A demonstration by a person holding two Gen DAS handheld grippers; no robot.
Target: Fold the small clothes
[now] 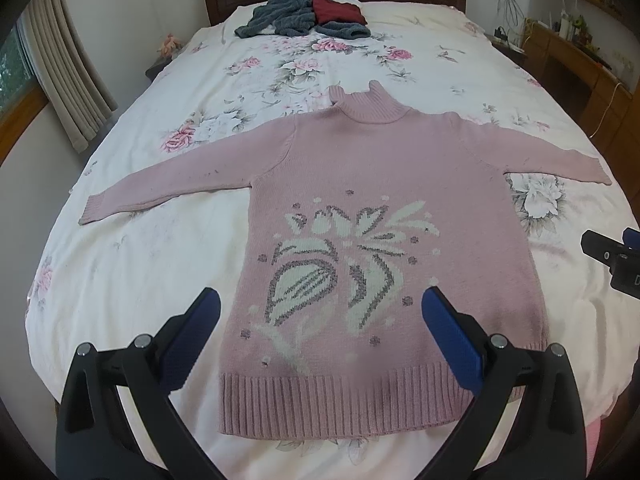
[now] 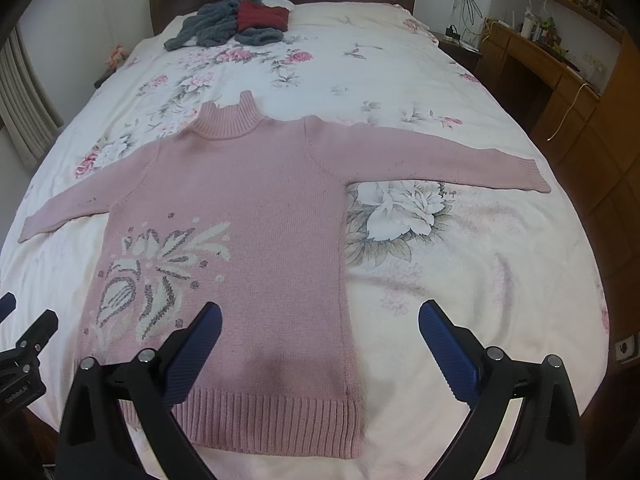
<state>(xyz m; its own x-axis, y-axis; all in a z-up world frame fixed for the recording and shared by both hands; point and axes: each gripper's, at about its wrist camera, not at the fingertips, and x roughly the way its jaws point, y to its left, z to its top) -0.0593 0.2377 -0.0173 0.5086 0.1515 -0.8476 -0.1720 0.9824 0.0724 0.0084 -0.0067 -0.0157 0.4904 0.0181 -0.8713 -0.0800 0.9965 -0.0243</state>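
Two grippers, left gripper and right gripper, hover with fingers wide and empty over the pink turtleneck sweater spread flat near the bed's foot edge, so folding looks unstarted and a sleeve grasp likely comes next.

Pink turtleneck sweater, flat, sleeves outspread

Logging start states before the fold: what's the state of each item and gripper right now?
Pink knitted turtleneck sweater: spread flat on the bed, front up, both sleeves stretched out, unfolded.
Grey fuzzy garment: crumpled in a heap near the headboard.
Dark red garment: folded, resting on the grey heap.
Left gripper: open, holding nothing, over the sweater's hem.
Right gripper: open, holding nothing.
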